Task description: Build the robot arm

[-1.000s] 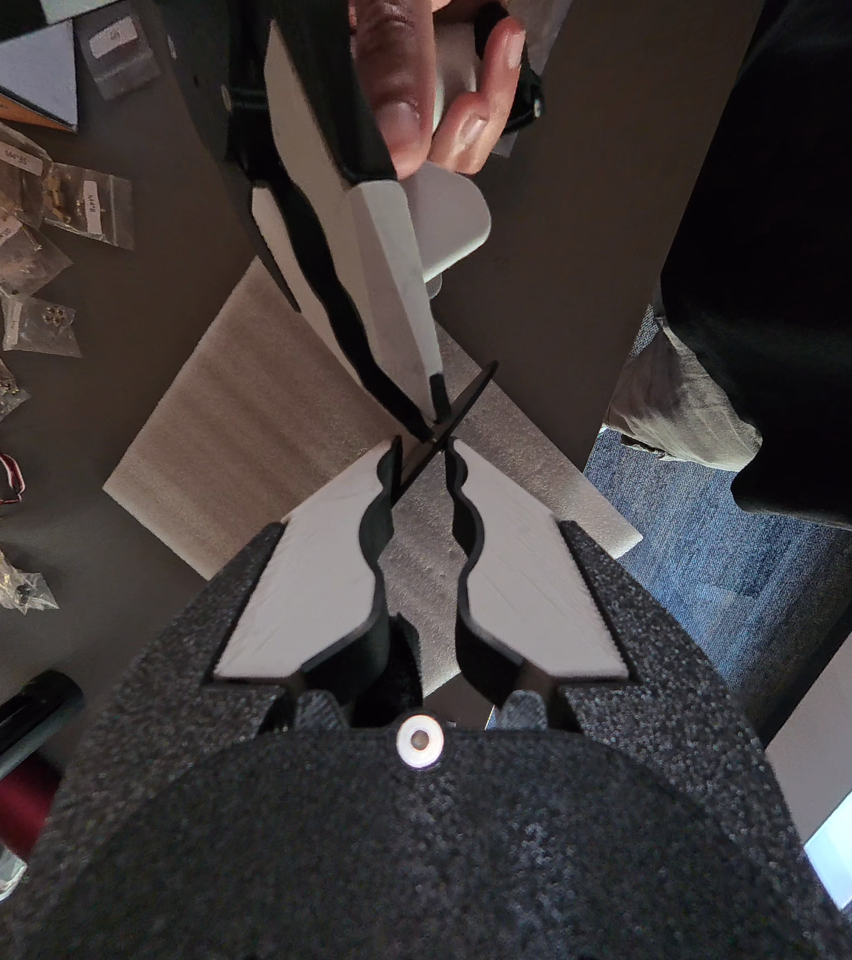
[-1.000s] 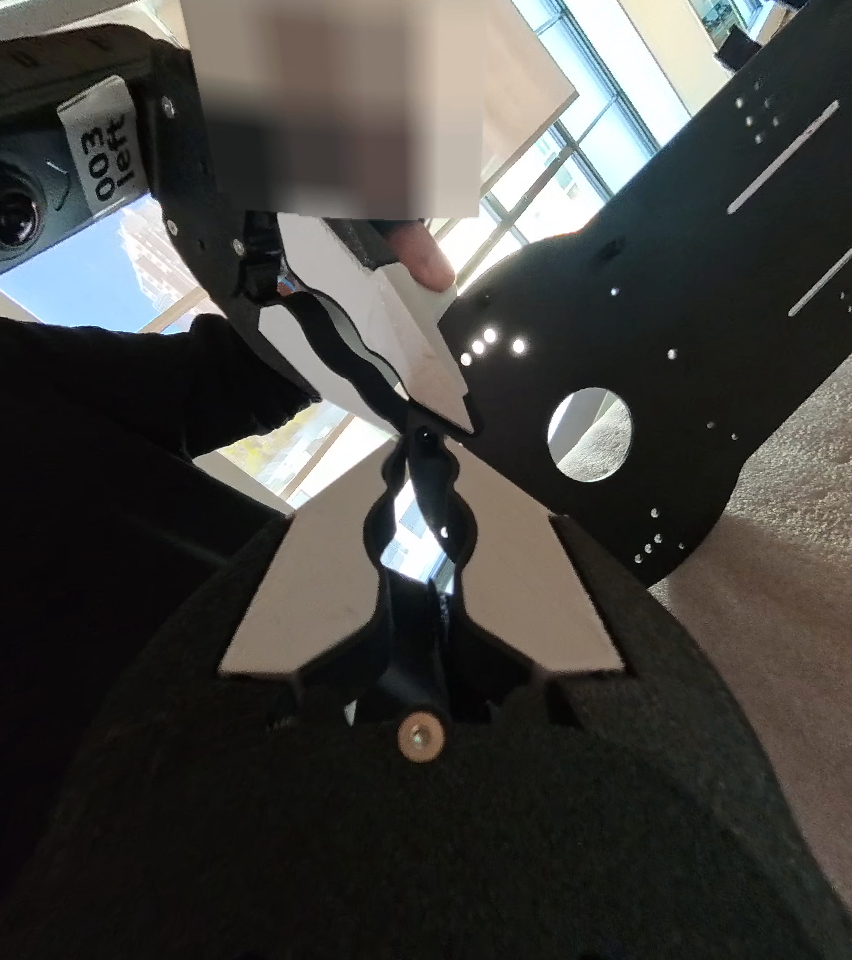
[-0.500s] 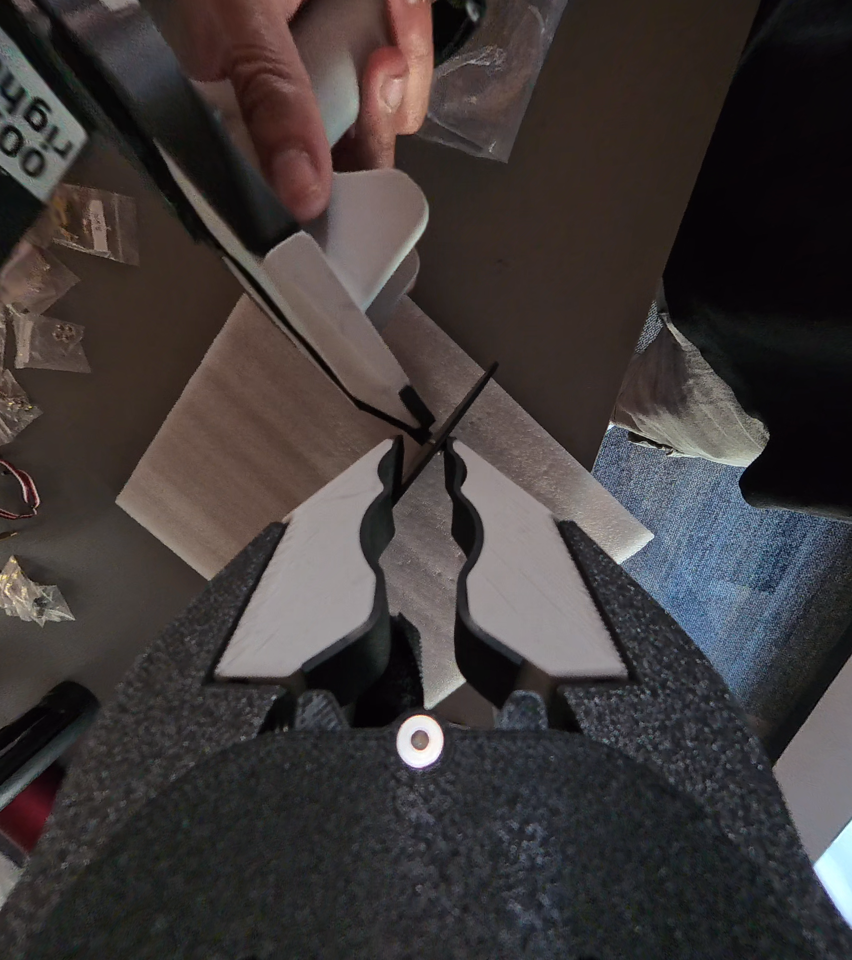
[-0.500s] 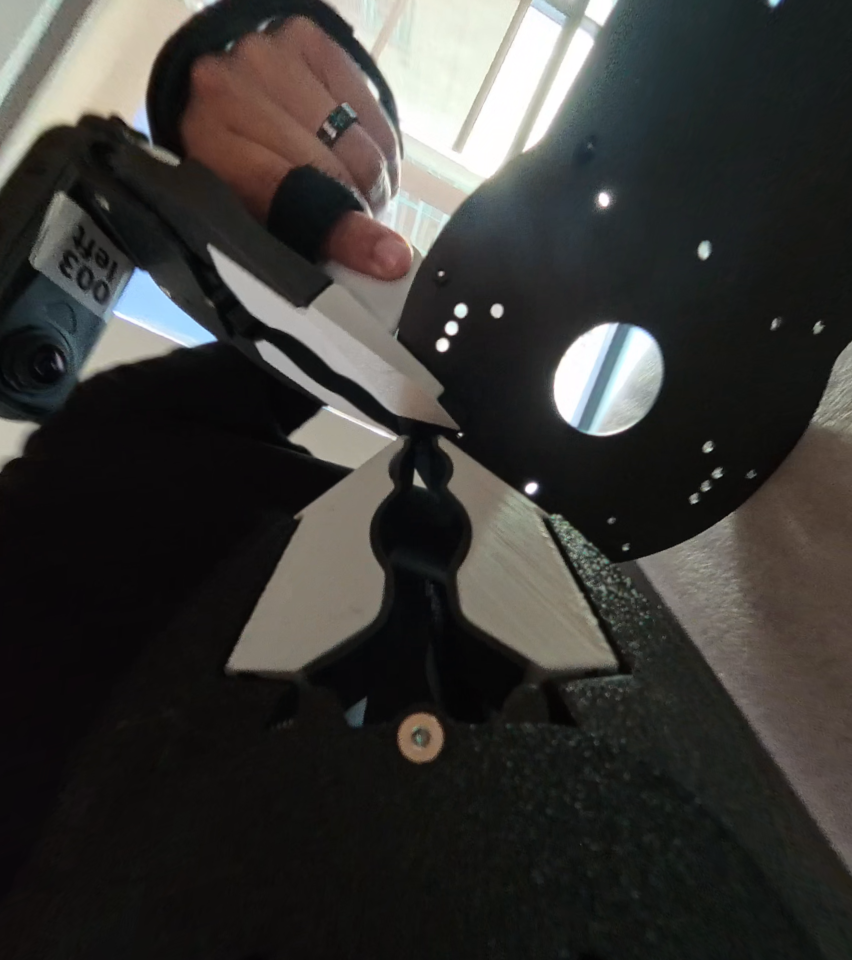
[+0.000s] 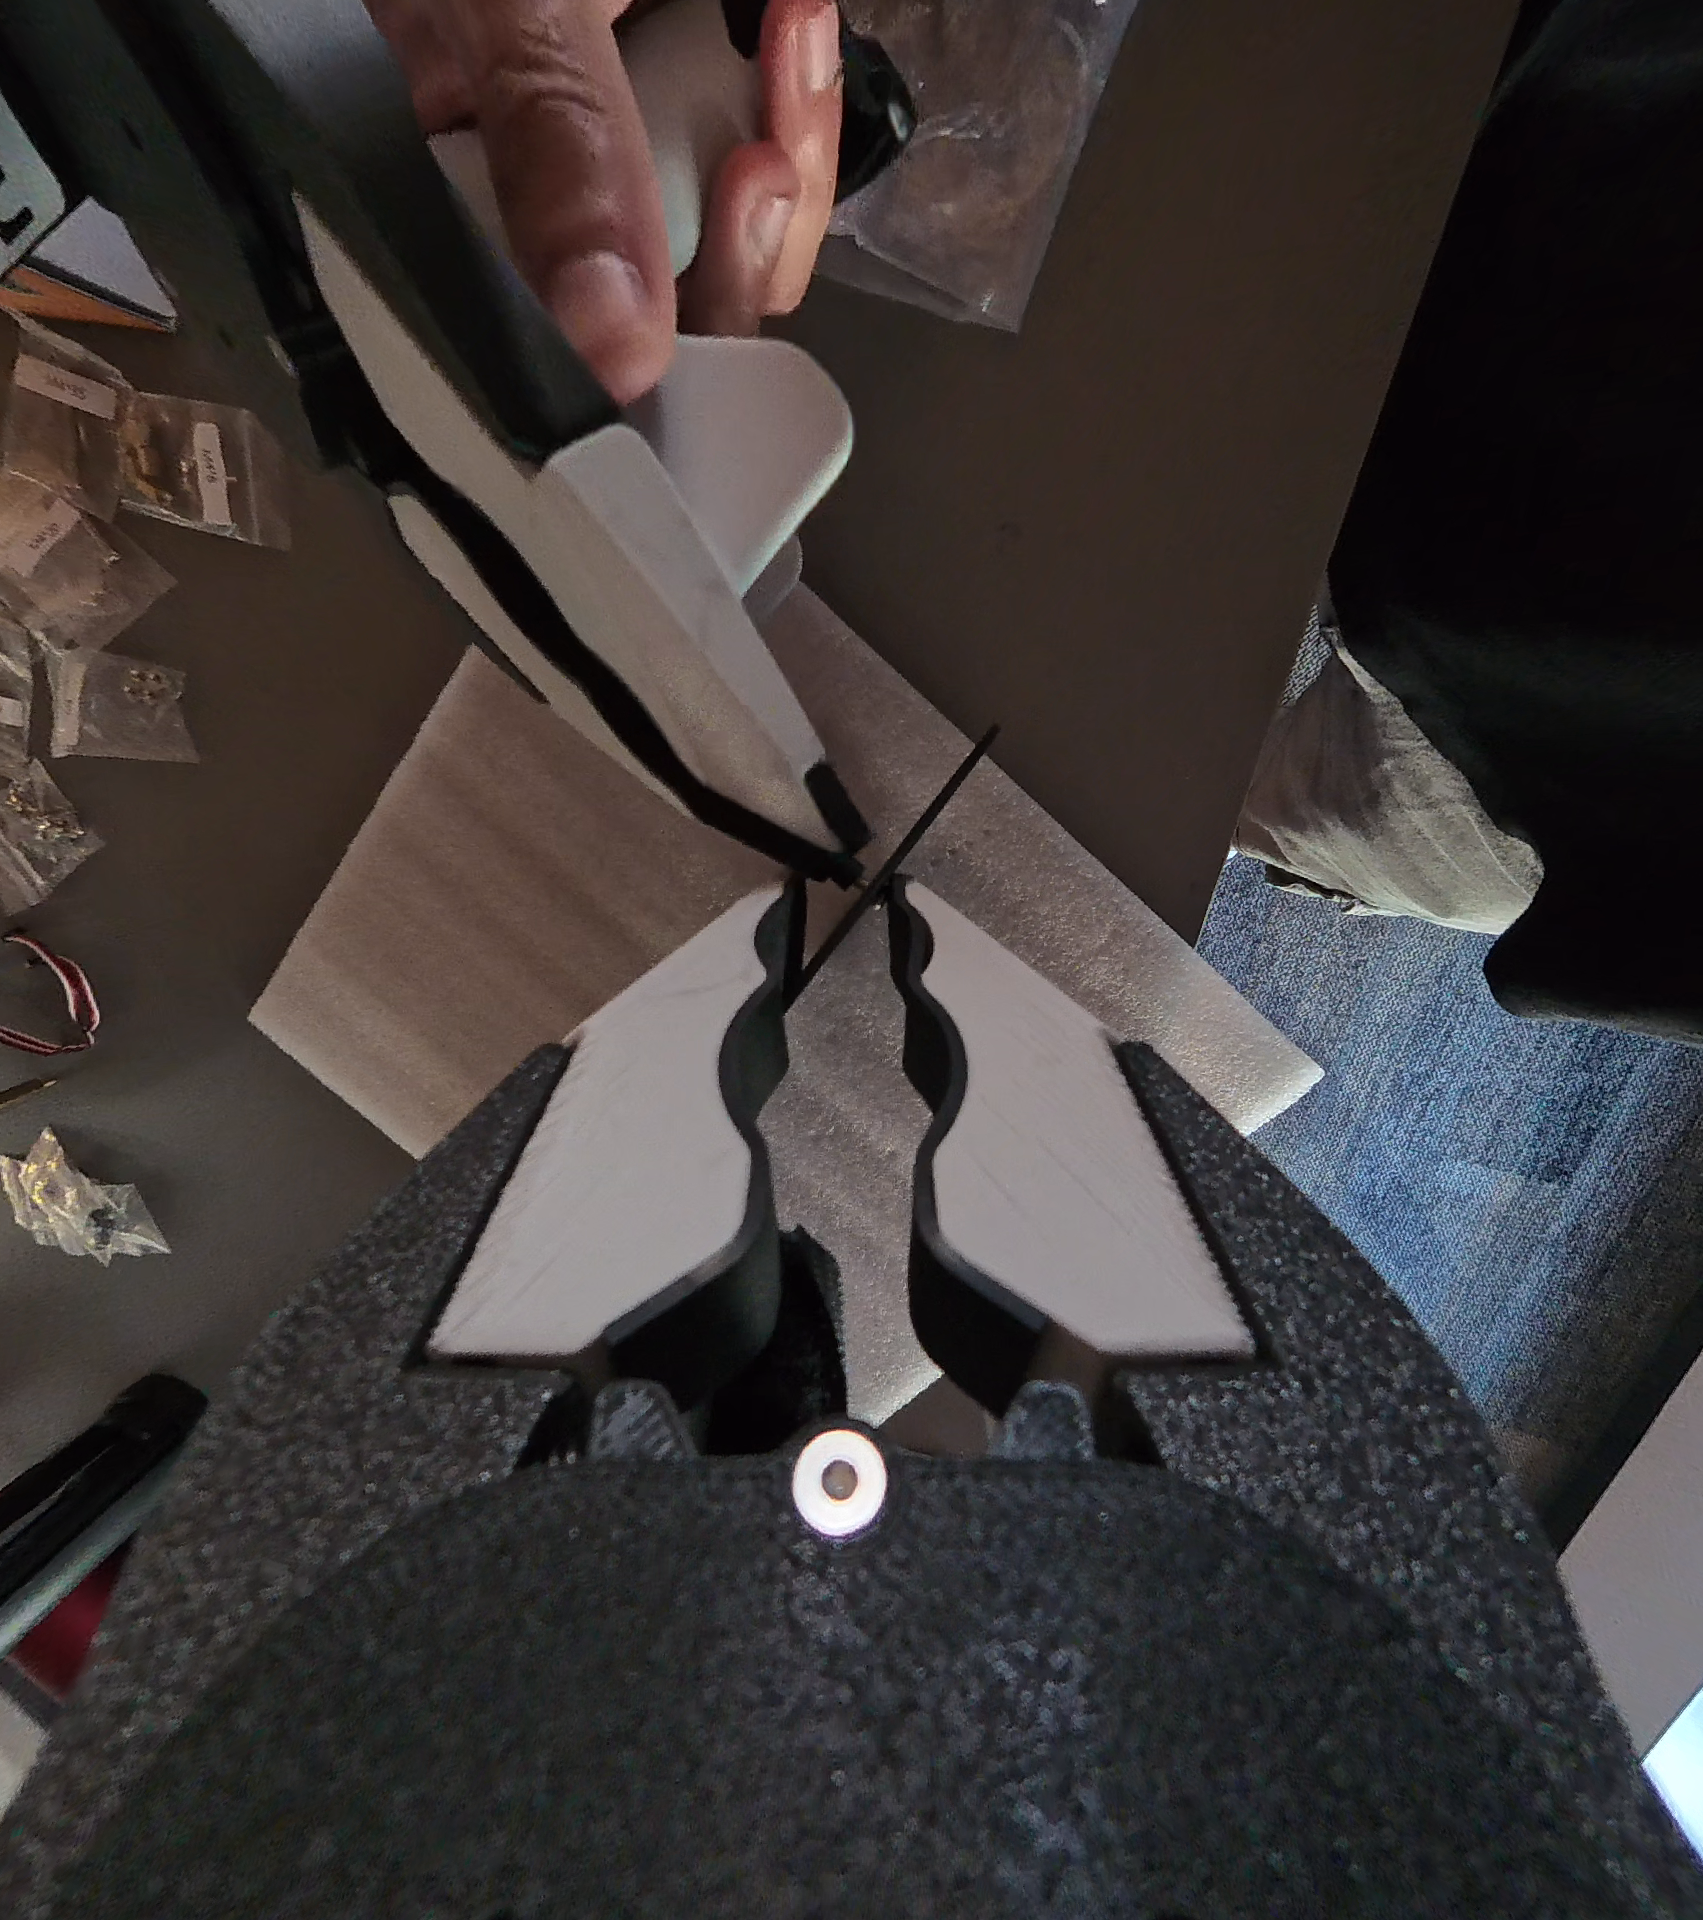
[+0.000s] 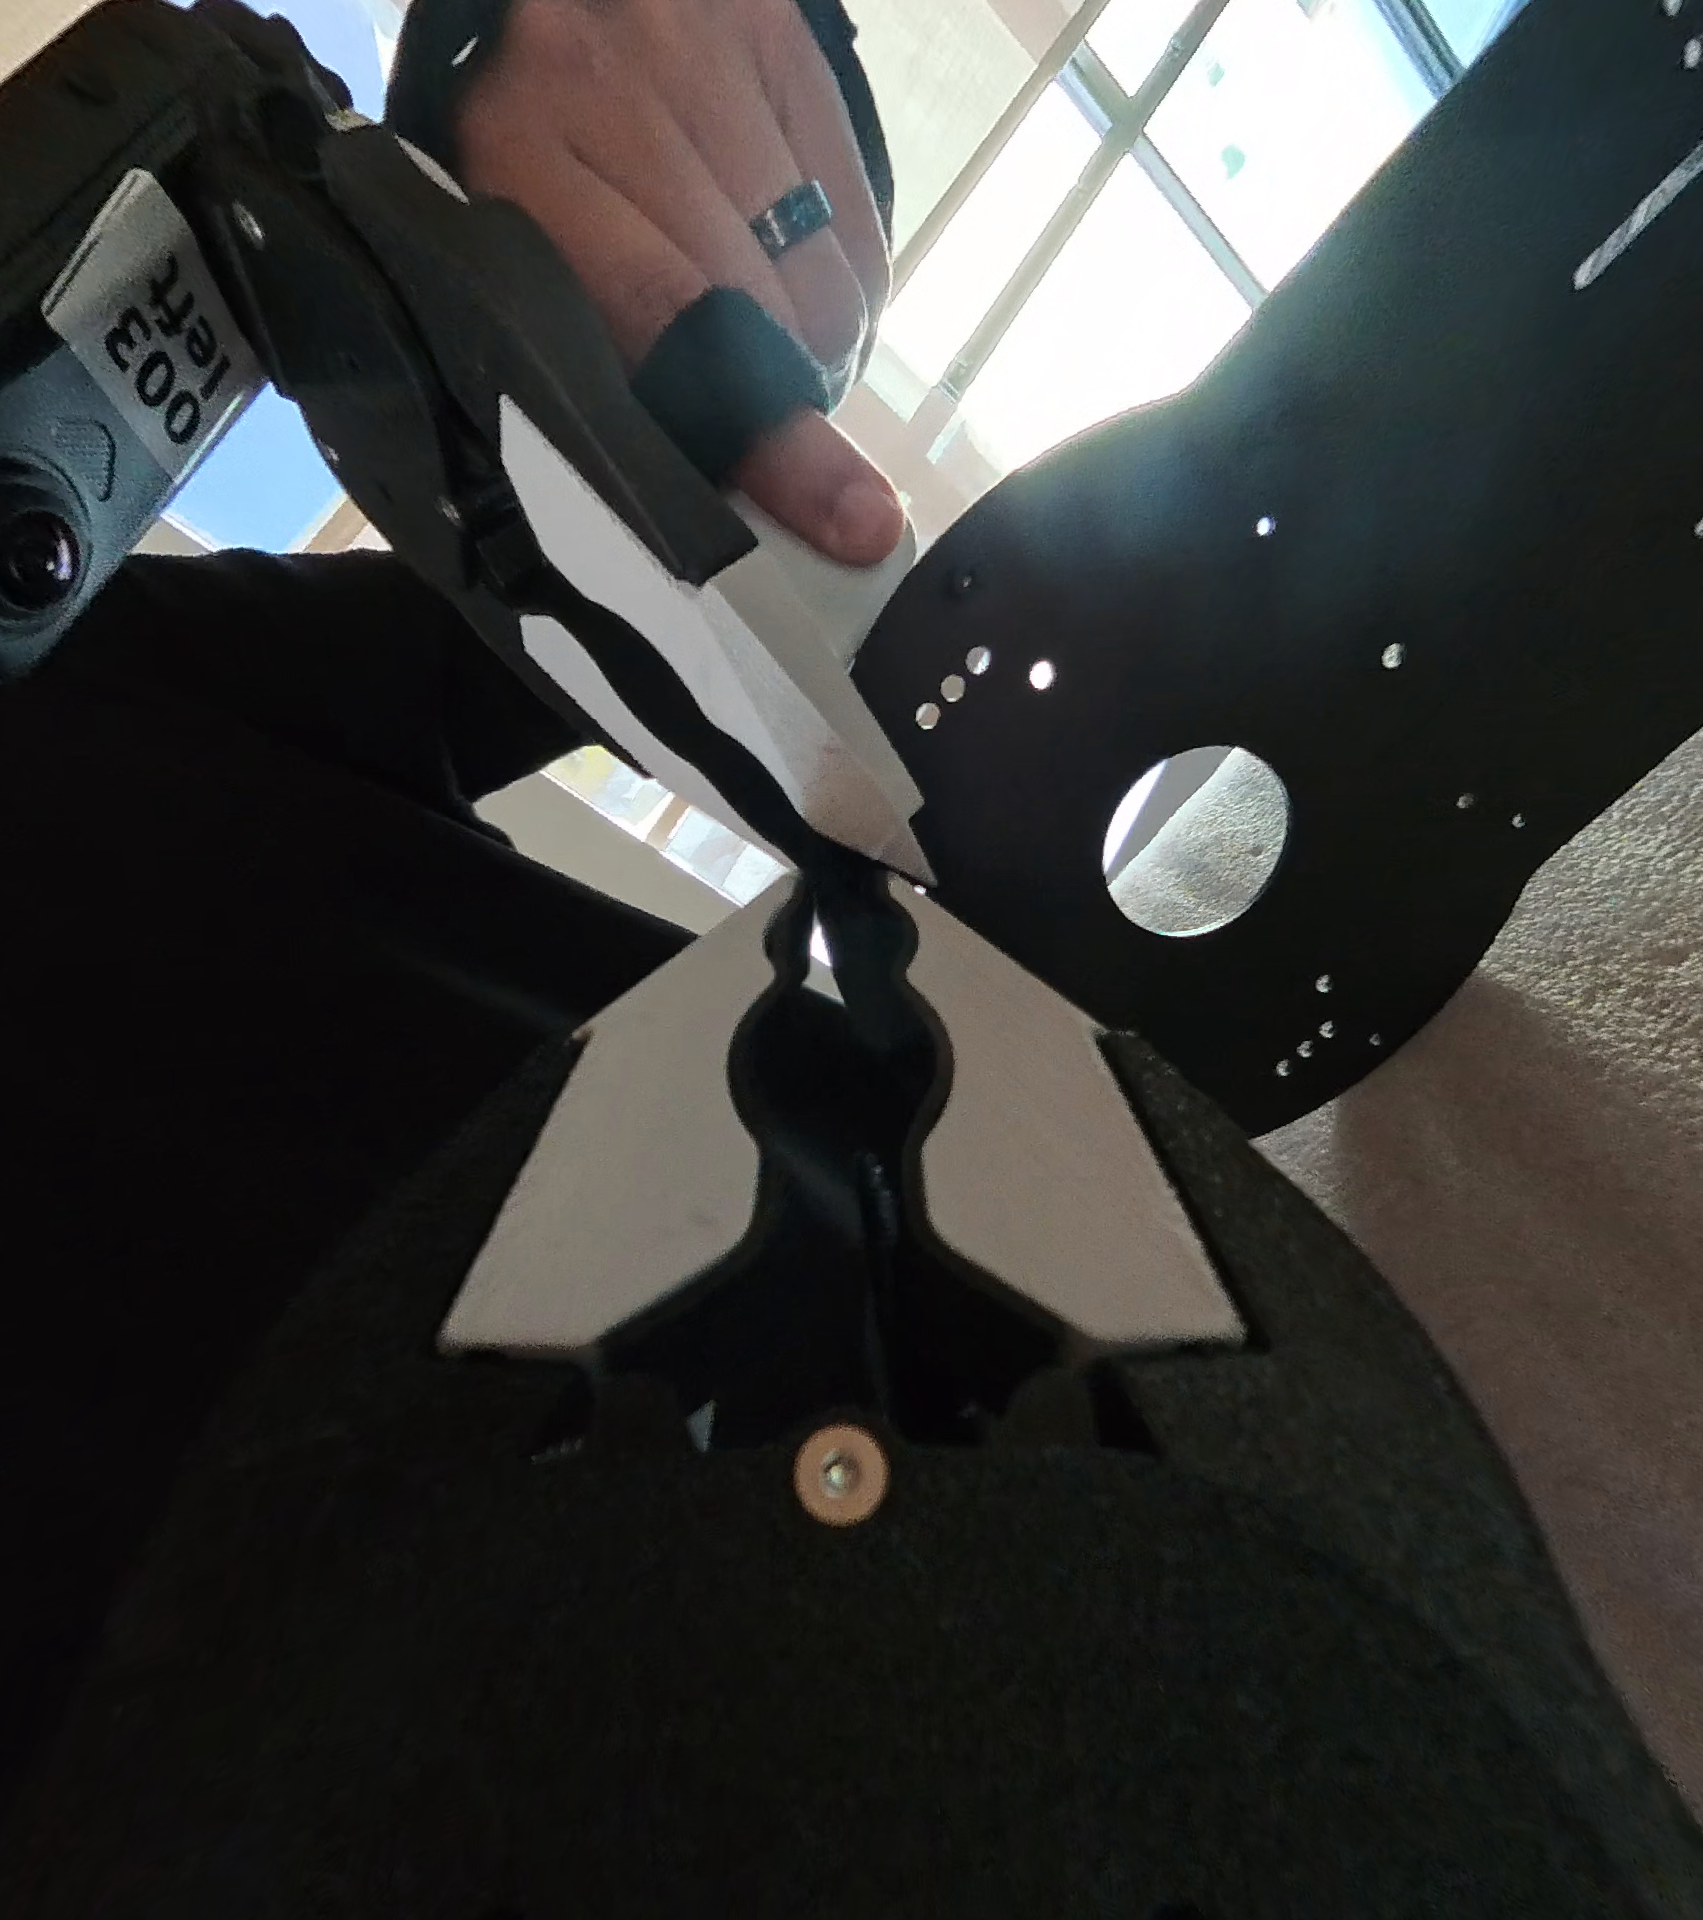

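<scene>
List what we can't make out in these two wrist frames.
- Right wrist view: whether the right gripper clamps anything. The dark strip between its fingers is a backlit silhouette.
- Right wrist view: the black plate is cut off by the top and right edges.
- Left wrist view: the plate's face. It shows only edge-on, in the left gripper.
- Left wrist view: what the small bags hold is too small to see.

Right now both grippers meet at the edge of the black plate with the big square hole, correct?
Not quite. The big hole in the black plate is round, not square, as the right wrist view shows. The left gripper and right gripper do meet at its edge.
</scene>
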The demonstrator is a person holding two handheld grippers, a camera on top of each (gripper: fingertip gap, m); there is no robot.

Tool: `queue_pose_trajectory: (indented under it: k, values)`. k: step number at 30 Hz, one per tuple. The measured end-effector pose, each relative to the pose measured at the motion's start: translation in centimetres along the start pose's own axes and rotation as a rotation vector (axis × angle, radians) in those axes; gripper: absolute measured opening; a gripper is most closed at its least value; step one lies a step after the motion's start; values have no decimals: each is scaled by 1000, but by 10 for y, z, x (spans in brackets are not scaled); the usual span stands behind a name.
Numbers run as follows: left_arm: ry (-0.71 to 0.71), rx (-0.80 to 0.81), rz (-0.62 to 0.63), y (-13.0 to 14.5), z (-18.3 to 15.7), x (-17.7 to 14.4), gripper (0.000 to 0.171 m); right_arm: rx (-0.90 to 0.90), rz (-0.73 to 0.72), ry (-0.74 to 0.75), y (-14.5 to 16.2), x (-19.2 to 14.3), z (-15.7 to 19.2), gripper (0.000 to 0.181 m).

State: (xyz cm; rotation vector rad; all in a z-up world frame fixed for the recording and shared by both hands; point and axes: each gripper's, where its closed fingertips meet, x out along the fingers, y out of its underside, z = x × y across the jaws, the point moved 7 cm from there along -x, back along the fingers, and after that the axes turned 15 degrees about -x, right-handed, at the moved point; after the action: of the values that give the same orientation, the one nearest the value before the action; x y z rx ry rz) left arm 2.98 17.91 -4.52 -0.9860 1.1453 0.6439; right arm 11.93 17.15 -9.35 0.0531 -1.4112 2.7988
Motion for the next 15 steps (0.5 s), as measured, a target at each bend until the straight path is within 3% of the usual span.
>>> queue_pose_trajectory:
  k: [6,15]
  values:
    - [6,4,1,1,0,0,15,45,12,-8,0,1,-2,4]
    - [-61,6,-4,7,7,-1,23,-40,115,-8,-6,0,-1,2]
